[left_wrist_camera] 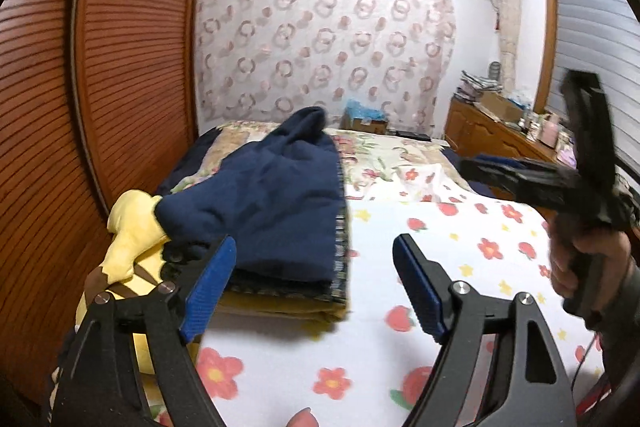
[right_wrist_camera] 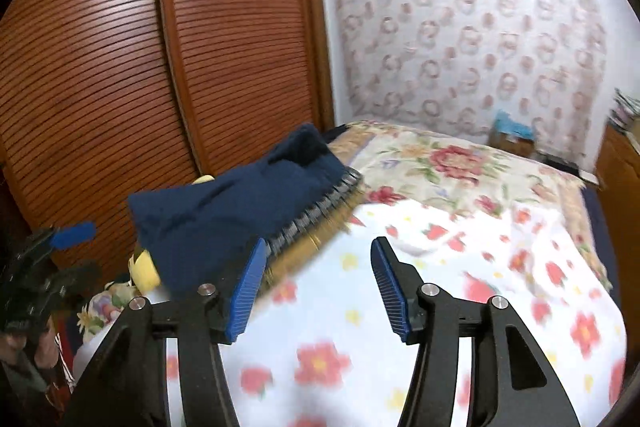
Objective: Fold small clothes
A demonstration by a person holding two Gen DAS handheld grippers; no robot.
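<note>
Navy garment (left_wrist_camera: pixel 276 187) tops the folded stack (left_wrist_camera: pixel 288 291) on the floral bedsheet (left_wrist_camera: pixel 460 267), at 11 o'clock of your left gripper (left_wrist_camera: pixel 314 291). Both jaws wide, empty (right gripper (right_wrist_camera: pixel 316 291) blurred). Yellow plush (left_wrist_camera: pixel 132 235) beside the stack.

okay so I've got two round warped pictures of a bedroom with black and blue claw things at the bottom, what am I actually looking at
A person holds a two-fingered grabbing tool in each hand, each with a wide-angle camera looking along its blue fingers. One picture comes from the left tool, the other from the right tool. Both stand open and hold nothing. On the floral bedsheet lies a stack of folded clothes, a navy garment on top, beside a yellow plush toy. At the left picture's right edge, blurred, is the person's other hand gripping the right tool.
</note>
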